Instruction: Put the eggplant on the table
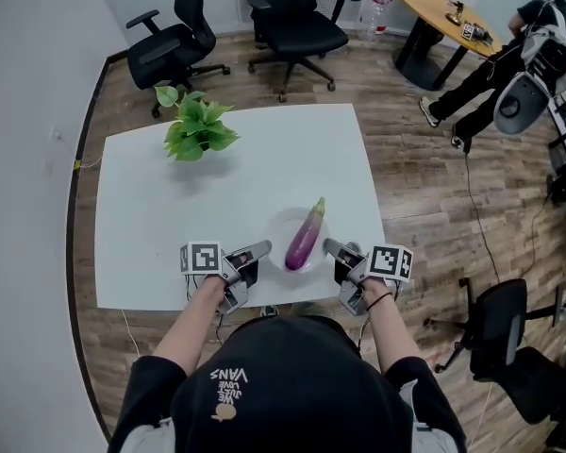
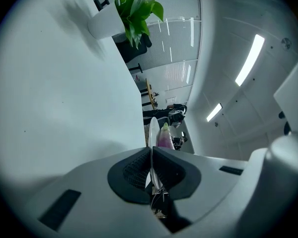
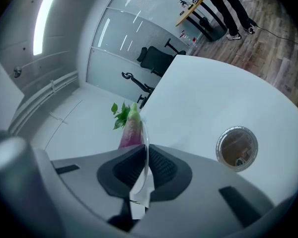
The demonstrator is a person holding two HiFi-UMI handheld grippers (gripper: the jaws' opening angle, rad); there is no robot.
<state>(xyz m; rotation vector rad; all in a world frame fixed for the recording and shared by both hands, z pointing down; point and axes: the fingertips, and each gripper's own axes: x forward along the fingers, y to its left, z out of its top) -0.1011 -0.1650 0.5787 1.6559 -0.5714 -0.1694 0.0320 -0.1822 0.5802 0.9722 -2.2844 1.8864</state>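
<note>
A purple eggplant with a green stem lies on a white plate near the front edge of the white table. My left gripper is shut on the plate's left rim and my right gripper is shut on its right rim. In the left gripper view the plate runs edge-on between the shut pads, with the eggplant beyond. In the right gripper view the plate rim is pinched the same way, and the eggplant rises just behind the pads.
A potted green plant stands at the table's far left. A round cable port sits in the tabletop near my right gripper. Two black office chairs stand behind the table, with a round wooden table and a person at the far right.
</note>
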